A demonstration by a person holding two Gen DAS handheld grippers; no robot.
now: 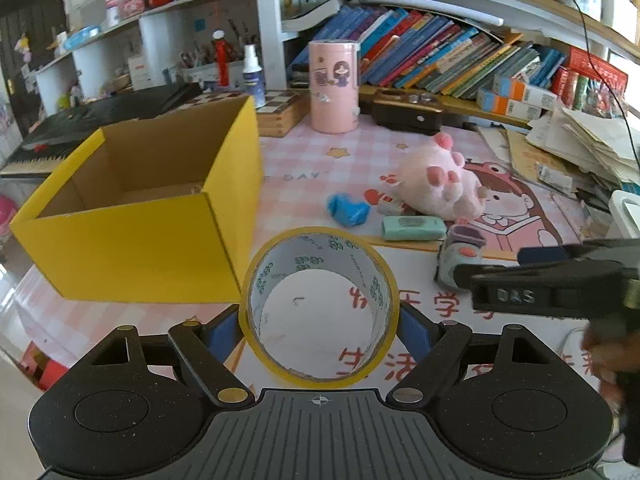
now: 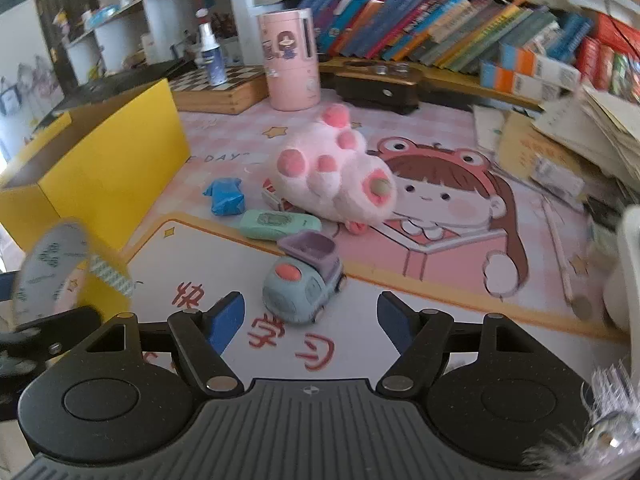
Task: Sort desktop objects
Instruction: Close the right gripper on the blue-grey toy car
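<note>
My left gripper is shut on a yellow-edged tape roll, its blue pads pressing both sides, just right of the open yellow box. The roll also shows blurred at the left of the right wrist view. My right gripper stands open, its blue pads apart from a small blue-and-purple toy truck that sits just ahead between the fingertips. In the left wrist view the right gripper reaches in from the right beside the truck. A pink plush, a blue crumpled piece and a green case lie beyond.
A pink cylinder, a chessboard box and a dark case stand at the back. Leaning books fill the shelf behind. Stacked papers crowd the right side. The pink mat covers the desk.
</note>
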